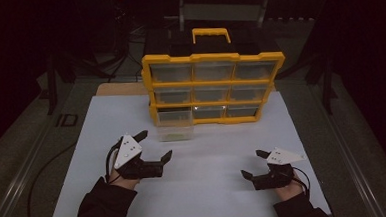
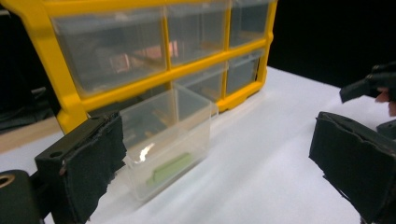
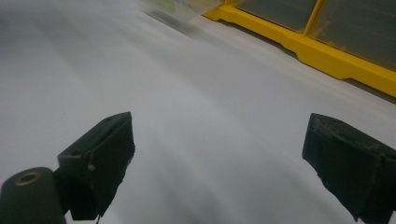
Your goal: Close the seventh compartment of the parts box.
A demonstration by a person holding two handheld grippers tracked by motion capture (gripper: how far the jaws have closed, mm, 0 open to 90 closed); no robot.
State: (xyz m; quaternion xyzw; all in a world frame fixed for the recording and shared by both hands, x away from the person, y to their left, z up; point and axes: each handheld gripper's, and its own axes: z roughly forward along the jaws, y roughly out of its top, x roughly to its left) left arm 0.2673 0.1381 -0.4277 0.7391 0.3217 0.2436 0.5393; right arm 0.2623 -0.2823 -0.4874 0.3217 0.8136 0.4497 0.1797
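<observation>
Black padded jaws of the left tool stand spread wide, aimed at a clear plastic drawer that sits out on the white worktop, just in front of the yellow cabinet's lower left slot. A green piece lies inside the drawer. The right tool hovers well apart, jaws also spread, gripping nothing. Thin, slick walls could slip from the pads, and a tilted lift might tip the green piece out or knock the drawer against the cabinet.
</observation>
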